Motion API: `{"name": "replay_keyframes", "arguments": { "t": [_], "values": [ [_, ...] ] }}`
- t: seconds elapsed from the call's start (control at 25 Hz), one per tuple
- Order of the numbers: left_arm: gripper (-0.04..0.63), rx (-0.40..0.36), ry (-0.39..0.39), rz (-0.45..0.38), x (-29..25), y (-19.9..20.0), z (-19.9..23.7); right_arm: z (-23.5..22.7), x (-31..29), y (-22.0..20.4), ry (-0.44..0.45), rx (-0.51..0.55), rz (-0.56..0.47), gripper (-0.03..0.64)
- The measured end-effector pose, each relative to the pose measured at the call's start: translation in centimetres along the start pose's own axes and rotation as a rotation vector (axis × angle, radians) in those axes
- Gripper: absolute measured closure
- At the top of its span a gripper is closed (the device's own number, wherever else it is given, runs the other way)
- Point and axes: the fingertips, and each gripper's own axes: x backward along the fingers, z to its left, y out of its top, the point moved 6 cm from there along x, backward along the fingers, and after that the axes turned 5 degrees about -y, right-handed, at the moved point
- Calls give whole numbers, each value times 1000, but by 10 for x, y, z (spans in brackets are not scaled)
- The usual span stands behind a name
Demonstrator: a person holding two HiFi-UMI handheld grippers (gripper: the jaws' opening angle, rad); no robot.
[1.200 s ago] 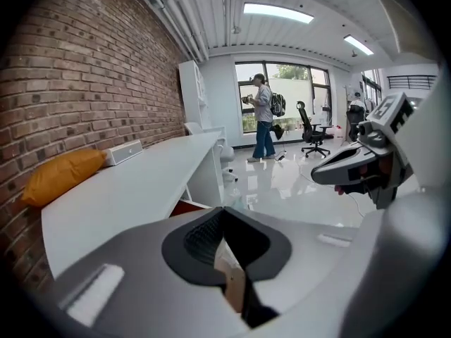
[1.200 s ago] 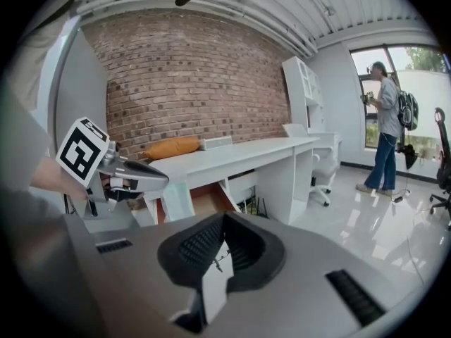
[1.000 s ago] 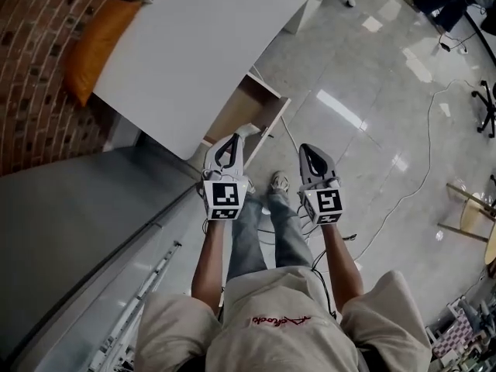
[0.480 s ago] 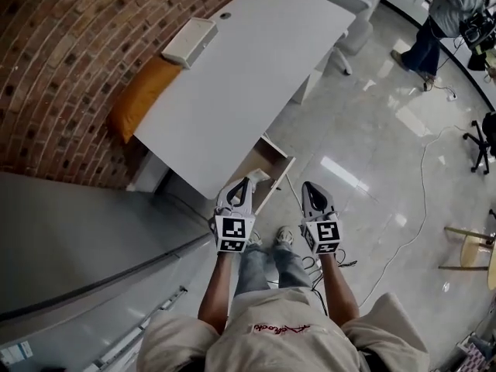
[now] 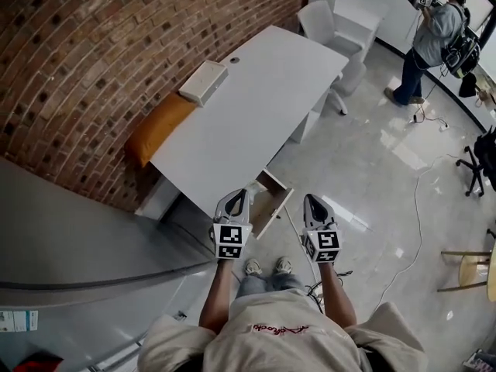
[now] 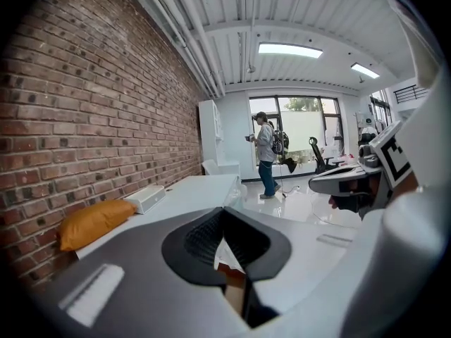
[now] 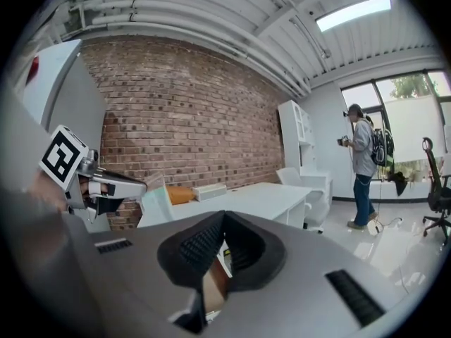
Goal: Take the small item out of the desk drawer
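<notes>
Both tools are up at waist height in front of the person holding them. The left tool (image 5: 235, 198) has its dark ribbed jaws pressed together at the tips, and its own view shows nothing pinched between them. The right tool (image 5: 312, 201) hangs level with it and well apart, its jaws closed tip to tip the same way, with no catch there either.

Just beyond the left tool's nose is the desk drawer (image 5: 267, 200), pulled out from under the near edge of the long white worktop (image 5: 256, 107), its pale wooden inside facing up. The small item itself is too small to pick out in any view, so where it lies cannot be told.

On the worktop's far side, against the red brick wall (image 5: 93, 60), sits a flat white rectangular box (image 5: 203, 82). An orange cushion (image 5: 155, 129) is wedged between worktop and wall. A white chair (image 5: 320, 20) stands at the far end. Across the glossy grey tiled floor (image 5: 372, 169), another person with a backpack (image 5: 430, 41) stands near the windows.
</notes>
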Motion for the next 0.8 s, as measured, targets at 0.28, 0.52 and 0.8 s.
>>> {"name": "replay_keyframes", "arguments": {
  "t": [0.28,0.52,0.8],
  "values": [
    [583,-6,28,-43,12,32,11,-6,3,38,-8,30,-57,606],
    [584,-9,53,-75,26,59,19,-8,6,67,-12,39,-104,606],
    [584,-6,76,-123,33,80,27,-19,12,97,-30,57,-157,606]
  ]
}}
